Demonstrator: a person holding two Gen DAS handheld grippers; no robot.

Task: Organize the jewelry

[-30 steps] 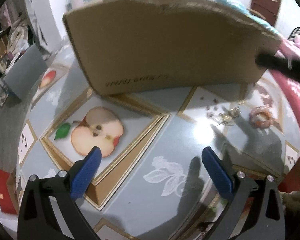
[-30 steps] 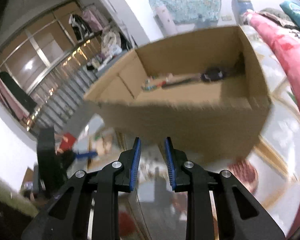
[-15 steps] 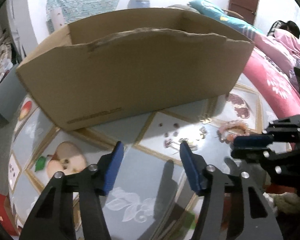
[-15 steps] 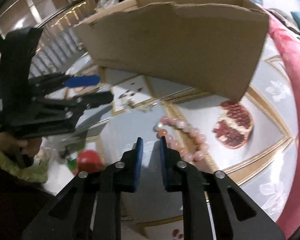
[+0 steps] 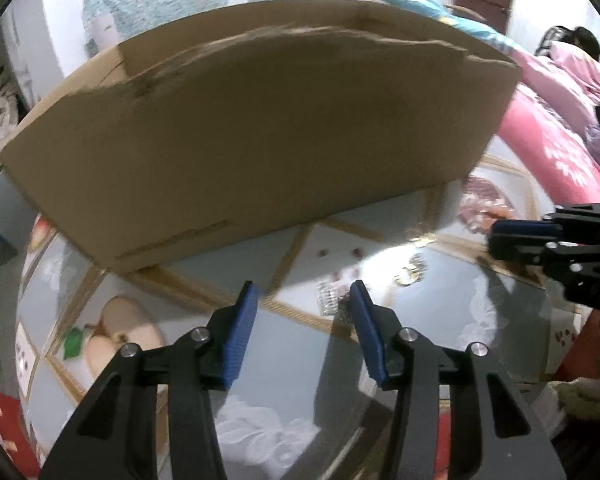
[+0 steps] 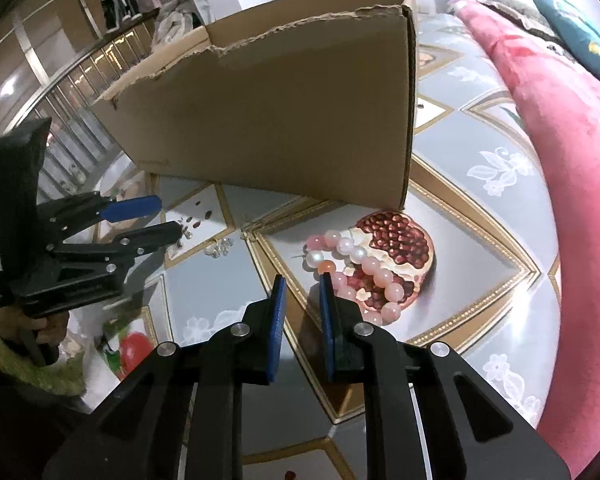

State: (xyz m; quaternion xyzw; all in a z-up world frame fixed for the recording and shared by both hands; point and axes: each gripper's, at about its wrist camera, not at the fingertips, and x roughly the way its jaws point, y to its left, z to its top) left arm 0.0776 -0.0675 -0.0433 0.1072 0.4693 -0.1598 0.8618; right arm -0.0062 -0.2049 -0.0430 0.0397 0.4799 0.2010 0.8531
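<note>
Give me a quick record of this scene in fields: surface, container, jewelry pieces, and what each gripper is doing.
surface: glossy table printed with fruit pictures
container: open cardboard box, standing on the table
bracelet: pink bead bracelet, lying over the printed pomegranate, not held
small pieces: little sparkly items near the left gripper
left gripper: jaws have just been closing, nothing between them
right gripper: narrow gap, empty, beside the bracelet
</note>
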